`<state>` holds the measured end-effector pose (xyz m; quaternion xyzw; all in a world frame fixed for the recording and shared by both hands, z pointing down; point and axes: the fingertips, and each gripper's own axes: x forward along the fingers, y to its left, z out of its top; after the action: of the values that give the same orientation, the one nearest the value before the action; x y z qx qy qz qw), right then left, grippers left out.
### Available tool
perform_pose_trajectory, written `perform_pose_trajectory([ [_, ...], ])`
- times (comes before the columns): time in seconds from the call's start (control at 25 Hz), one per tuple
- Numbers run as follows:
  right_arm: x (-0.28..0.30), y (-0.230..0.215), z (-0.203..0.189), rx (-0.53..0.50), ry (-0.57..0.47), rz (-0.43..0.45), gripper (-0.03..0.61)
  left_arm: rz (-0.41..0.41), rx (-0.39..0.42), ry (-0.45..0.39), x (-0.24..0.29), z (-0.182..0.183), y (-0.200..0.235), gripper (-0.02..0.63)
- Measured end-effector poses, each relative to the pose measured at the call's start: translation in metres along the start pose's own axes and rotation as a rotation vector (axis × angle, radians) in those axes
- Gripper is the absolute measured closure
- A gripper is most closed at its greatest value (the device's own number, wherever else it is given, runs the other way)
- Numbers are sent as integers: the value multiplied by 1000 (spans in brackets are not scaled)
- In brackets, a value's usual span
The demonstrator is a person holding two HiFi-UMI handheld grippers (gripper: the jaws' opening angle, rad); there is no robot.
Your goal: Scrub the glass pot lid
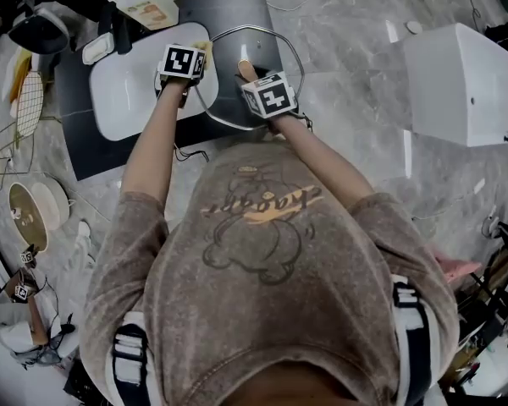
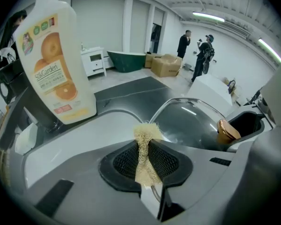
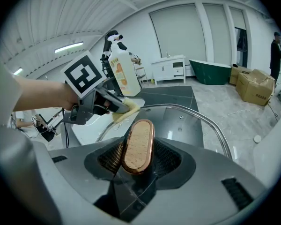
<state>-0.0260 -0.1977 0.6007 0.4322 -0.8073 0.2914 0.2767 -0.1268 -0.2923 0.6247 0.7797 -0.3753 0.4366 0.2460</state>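
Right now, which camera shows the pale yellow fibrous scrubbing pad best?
The left gripper view: the scrubbing pad sits close-up, pinched between its jaws. The right gripper view shows it small, by the glass lid; the head view, only a sliver.

Pretty sure this is a big open studio or warehouse-type hall, not anyone's actual kitchen. White walls, ribbed ceiling with strip lights, and a shiny grey marble-look floor. A green bathtub, a white cabinet and cardboard boxes just sit out in the open, with a couple of people standing at the back. The "kitchen" bit is a white basin on a dark tabletop with a soap bottle.
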Motion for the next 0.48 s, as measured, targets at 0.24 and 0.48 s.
perform_pose_trajectory([
  [0.24, 1, -2, -2, -8, -2, 6, 388, -5, 77, 14, 18, 29, -7, 543],
  [0.48, 1, -4, -1, 2, -8, -2, 390, -28, 180, 22, 37, 61, -23, 544],
])
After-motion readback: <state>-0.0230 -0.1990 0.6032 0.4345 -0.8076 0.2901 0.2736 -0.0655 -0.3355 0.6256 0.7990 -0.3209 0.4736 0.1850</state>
